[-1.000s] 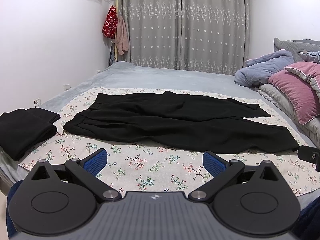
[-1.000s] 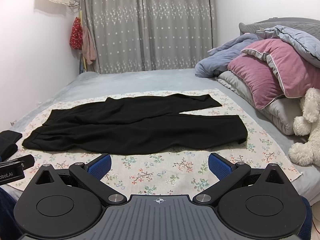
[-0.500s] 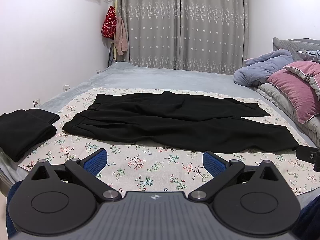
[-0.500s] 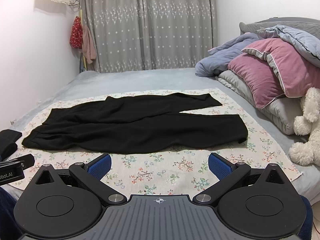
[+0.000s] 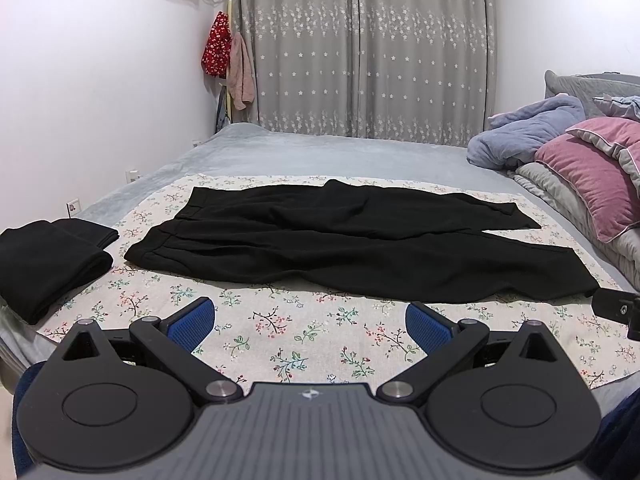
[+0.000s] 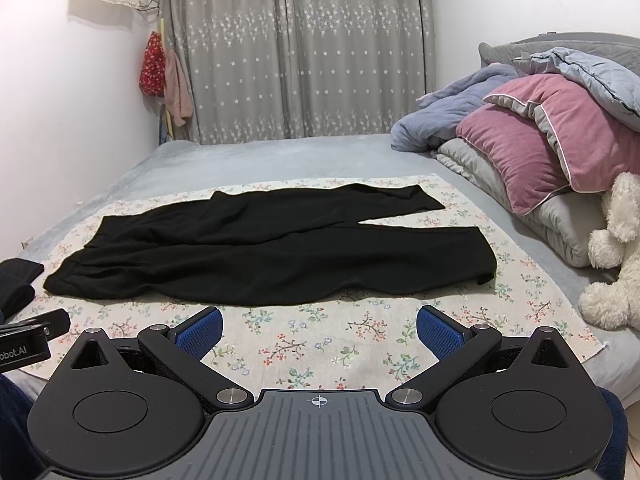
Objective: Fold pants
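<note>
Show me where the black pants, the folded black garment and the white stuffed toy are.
black pants [image 5: 340, 252], left wrist view, middle of the near leg.
folded black garment [image 5: 44, 264], left wrist view, top layer.
white stuffed toy [image 6: 616, 256], right wrist view, its body.

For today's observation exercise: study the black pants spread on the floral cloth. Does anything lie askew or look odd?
Yes. The pants are not laid square: the two legs splay apart toward the cuffs, leaving a wedge of floral cloth between them, and the near cuff curls up. The fabric is rumpled near the waistband.
</note>
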Motion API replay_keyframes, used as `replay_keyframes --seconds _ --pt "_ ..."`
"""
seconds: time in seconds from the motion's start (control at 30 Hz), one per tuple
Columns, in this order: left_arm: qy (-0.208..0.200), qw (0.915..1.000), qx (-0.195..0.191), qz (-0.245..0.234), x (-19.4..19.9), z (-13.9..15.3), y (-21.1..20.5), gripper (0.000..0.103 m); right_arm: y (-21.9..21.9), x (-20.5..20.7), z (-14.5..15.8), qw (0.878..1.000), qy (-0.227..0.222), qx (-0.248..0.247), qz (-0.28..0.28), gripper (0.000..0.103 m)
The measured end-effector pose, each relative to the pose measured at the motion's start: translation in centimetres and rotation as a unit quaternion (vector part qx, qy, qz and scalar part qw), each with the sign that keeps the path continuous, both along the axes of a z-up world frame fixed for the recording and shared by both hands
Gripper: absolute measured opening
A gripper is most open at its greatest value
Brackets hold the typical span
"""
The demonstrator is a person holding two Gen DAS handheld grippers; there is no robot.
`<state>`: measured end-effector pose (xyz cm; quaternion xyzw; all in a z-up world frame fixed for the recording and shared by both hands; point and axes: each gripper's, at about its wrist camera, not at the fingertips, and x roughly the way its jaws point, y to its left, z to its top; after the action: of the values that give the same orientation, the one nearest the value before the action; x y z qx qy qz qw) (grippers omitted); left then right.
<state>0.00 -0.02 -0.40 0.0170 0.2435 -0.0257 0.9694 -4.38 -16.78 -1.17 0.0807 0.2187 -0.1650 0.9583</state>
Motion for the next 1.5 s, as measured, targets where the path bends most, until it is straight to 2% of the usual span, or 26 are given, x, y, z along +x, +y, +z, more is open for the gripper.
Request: replay_keyframes --seconds 0.13,0.23,0.33,0.43,0.57,0.67,0.8,0.93,1.0,1.07,1.17,1.27,1.3,1.33,1.37,1.4,1.43,1.47,1.5 --pt "0.003 1.0000 -0.001 -0.007 0.5 0.0 0.1 0.101 -0.1 0.1 -0.1 1.000 0.002 -0.002 0.004 0.103" --pt "0.004 0.9994 0.001 -0.035 3.1 0.4 1.0 0.101 -1.0 1.0 0.1 0.999 -0.002 -0.025 0.023 0.103" --pt "0.016 0.9998 0.010 0.002 7.3 0.5 3.3 0.101 -5.3 3.6 -0.1 1.000 0.002 -0.028 -0.012 0.103" --pt "0.037 0.9984 0.003 0.042 12.1 0.3 6.3 0.101 -10.4 7.0 -1.7 0.998 0.039 0.016 -0.042 0.103" --pt "0.067 0.9927 -0.029 0.096 17.9 -0.3 10.5 0.101 -17.8 10.1 -4.6 0.988 0.075 0.121 -0.068 0.103" --pt "0.097 0.9847 -0.075 0.123 21.7 -1.2 13.1 0.101 -22.5 11.4 -6.3 0.974 0.081 0.176 -0.114 0.103" --pt "0.145 0.9673 -0.131 0.162 26.4 -3.6 15.8 0.101 -27.0 13.1 -8.4 0.957 0.095 0.236 -0.141 0.103" --pt "0.188 0.9476 -0.143 0.215 29.2 -6.6 17.7 0.099 -31.0 14.4 -10.8 0.933 0.120 0.288 -0.180 0.103" --pt "0.203 0.9395 -0.141 0.237 30.3 -7.8 18.7 0.097 -32.4 14.9 -11.7 0.925 0.124 0.303 -0.193 0.103" --pt "0.210 0.9339 -0.144 0.251 31.0 -8.8 19.3 0.097 -33.4 15.4 -12.2 0.921 0.122 0.312 -0.200 0.103" --pt "0.215 0.9299 -0.142 0.262 32.0 -9.7 19.6 0.097 -33.8 16.8 -12.2 0.927 0.124 0.293 -0.201 0.100" --pt "0.222 0.9293 -0.142 0.258 32.9 -10.7 19.5 0.097 -33.2 18.7 -12.2 0.937 0.130 0.256 -0.200 0.092" --pt "0.226 0.9284 -0.148 0.255 33.1 -11.1 19.5 0.097 -33.0 19.3 -12.2 0.941 0.135 0.240 -0.197 0.084" --pt "0.226 0.9287 -0.147 0.254 33.3 -11.2 19.3 0.097 -32.8 20.0 -12.2 0.945 0.140 0.224 -0.193 0.070" --pt "0.223 0.9307 -0.143 0.252 33.5 -11.1 19.1 0.097 -32.7 20.5 -12.1 0.948 0.140 0.212 -0.191 0.060" --pt "0.219 0.9337 -0.141 0.246 33.7 -11.0 18.9 0.097 -32.8 20.7 -11.9 0.949 0.137 0.208 -0.192 0.044" --pt "0.214 0.9368 -0.139 0.239 34.0 -10.8 18.7 0.097 -32.9 21.0 -11.9 0.950 0.135 0.206 -0.193 0.033" --pt "0.209 0.9385 -0.138 0.237 34.3 -10.8 18.7 0.096 -33.1 21.1 -11.9 0.950 0.134 0.205 -0.194 0.029" --pt "0.206 0.9394 -0.139 0.236 34.5 -10.8 18.6 0.095 -33.4 21.2 -12.0 0.950 0.133 0.203 -0.197 0.020"
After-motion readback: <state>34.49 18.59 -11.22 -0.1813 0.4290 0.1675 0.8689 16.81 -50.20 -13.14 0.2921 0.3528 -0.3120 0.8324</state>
